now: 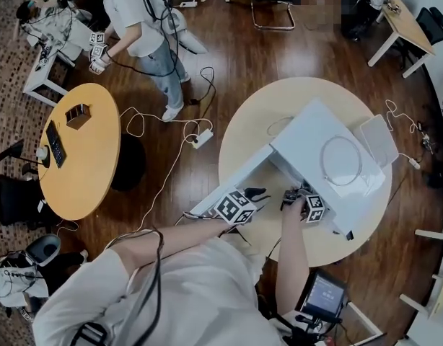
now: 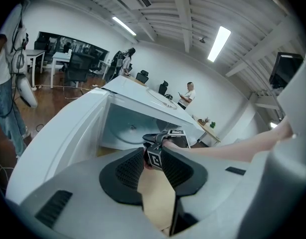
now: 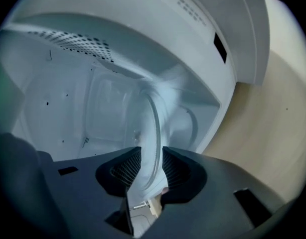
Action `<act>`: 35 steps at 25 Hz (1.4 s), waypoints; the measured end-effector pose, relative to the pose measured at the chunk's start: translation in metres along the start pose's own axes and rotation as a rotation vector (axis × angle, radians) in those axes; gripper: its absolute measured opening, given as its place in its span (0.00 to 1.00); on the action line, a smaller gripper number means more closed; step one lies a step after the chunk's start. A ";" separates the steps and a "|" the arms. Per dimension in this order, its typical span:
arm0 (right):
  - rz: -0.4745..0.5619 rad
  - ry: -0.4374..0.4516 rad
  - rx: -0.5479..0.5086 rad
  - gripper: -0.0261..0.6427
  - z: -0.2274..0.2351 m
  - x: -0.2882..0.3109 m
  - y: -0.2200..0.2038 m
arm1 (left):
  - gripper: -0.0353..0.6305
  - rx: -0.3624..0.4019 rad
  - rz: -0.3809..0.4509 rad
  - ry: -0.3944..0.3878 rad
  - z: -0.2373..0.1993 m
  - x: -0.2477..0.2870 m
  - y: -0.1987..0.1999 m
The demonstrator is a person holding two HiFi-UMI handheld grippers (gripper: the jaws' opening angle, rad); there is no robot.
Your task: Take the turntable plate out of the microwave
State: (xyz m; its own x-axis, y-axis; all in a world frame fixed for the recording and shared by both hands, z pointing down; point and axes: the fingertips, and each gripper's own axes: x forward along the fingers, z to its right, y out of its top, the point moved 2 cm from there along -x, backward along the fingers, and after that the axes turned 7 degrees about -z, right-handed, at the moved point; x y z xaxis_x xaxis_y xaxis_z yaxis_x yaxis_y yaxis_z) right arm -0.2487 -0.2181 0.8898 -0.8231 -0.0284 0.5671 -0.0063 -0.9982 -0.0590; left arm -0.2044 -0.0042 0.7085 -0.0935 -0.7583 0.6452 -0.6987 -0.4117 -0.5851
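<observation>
At the open microwave (image 1: 330, 150), the right gripper (image 3: 149, 156) has its jaws apart astride the rim of the turntable plate (image 3: 151, 123), which is not yet clamped or lifted from the cavity; the left gripper (image 2: 153, 153) hovers outside, parted and empty.

Left gripper (image 2: 153, 152) fingers apart, empty; right gripper (image 2: 151, 137) at open microwave (image 2: 68, 133) cavity

The person wears a pale short-sleeved T-shirt (image 1: 185, 294), with a black cable (image 1: 161, 262) looped over the shoulder. The left gripper (image 2: 153, 159) has a smooth light-grey body and black ribbed pads. The right gripper (image 3: 148, 164) is built alike, and each carries a cube (image 1: 234, 206) of black-and-white square markers.
</observation>
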 end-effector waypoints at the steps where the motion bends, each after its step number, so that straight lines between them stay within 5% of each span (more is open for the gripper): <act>1: -0.006 -0.002 0.013 0.25 0.000 0.001 -0.001 | 0.21 -0.004 -0.001 -0.004 0.001 0.001 0.000; 11: 0.007 -0.030 0.089 0.15 0.029 0.005 0.009 | 0.21 0.007 -0.013 -0.015 0.006 0.003 0.000; 18: 0.094 -0.010 0.022 0.15 0.039 -0.008 0.024 | 0.21 0.013 -0.007 -0.024 0.005 0.019 -0.006; 22: 0.082 -0.045 0.031 0.15 0.018 -0.012 0.011 | 0.21 -0.006 0.005 -0.028 0.002 0.022 0.007; 29: 0.077 0.053 0.112 0.21 0.011 -0.018 0.016 | 0.21 -0.011 -0.005 -0.064 0.011 0.025 0.004; 35: -0.010 0.042 0.091 0.21 0.005 -0.004 0.007 | 0.21 -0.031 0.012 -0.075 0.006 0.025 0.006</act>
State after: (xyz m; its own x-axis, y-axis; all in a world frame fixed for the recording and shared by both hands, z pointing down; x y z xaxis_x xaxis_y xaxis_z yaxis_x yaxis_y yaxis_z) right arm -0.2429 -0.2251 0.8915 -0.8464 -0.0176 0.5323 0.0350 -0.9991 0.0226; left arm -0.2070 -0.0282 0.7181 -0.0489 -0.7993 0.5989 -0.7194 -0.3878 -0.5763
